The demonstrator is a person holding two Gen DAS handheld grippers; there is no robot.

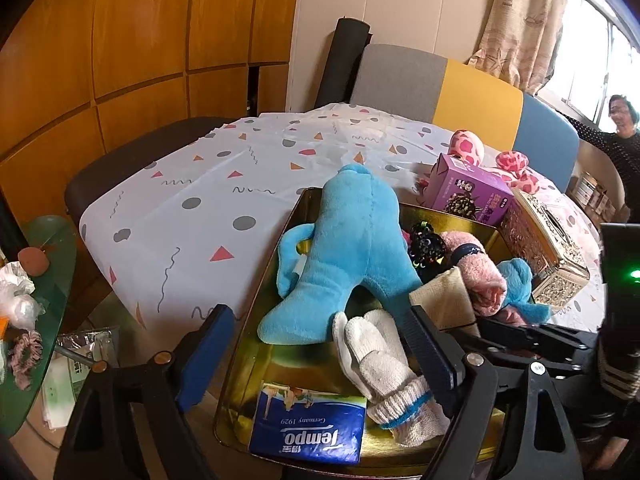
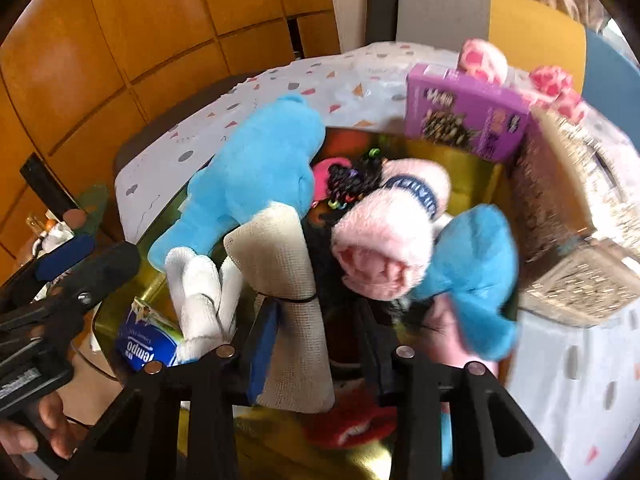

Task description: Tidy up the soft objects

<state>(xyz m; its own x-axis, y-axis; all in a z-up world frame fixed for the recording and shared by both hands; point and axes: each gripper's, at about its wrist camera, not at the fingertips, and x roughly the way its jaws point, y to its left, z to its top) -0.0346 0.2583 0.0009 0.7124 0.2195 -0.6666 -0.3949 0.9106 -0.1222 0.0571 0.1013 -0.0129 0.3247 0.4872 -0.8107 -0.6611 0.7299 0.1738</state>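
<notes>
Your left hand-held gripper [image 1: 320,360] hangs spread wide over the near end of the gold tin tray [image 1: 256,304], nothing between its blue pads; the white knit glove [image 1: 384,364] lies just inside its right finger. Your right hand-held gripper [image 2: 320,332] has its fingers either side of the rolled beige cloth [image 2: 280,280], tied with a black band; the left pad touches the roll, but whether it is pinched I cannot tell. In the tray: blue plush toy [image 1: 352,248] along the left wall, head over the far rim; pink rolled towel [image 2: 392,232] at centre; Tempo tissue pack [image 1: 312,424] at the near edge. Purple box [image 1: 468,192] and ornate tissue box [image 1: 548,252] stand on the table [image 1: 192,200] beside the tray's far right corner.
</notes>
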